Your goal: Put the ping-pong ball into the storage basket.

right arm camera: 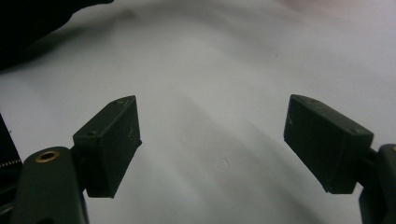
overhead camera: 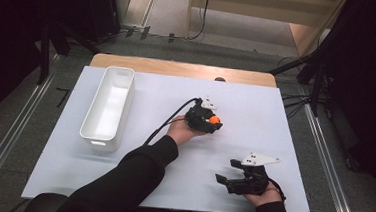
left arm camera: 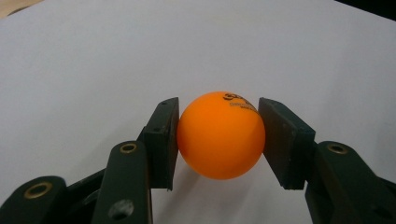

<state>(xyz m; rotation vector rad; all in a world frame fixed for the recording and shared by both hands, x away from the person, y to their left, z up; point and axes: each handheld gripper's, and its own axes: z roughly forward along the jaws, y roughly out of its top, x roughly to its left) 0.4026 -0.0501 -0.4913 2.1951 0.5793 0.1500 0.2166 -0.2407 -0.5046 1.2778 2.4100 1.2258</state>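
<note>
Now left gripper (left arm camera: 219,140) clamps orange ball (left arm camera: 220,135) at mid-table, right of white bin (overhead camera: 107,105). Right gripper (right arm camera: 212,149) idle near right, jaws wide, nothing between. Step: ball grasped. Next likely: lift, carry left, release over bin.

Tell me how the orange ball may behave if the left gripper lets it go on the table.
The orange ball looks like a table tennis ball, so probably very light. Being round and smooth, it would likely roll away across the flat white table. The left gripper touches only its sides, so it could slip.
</note>
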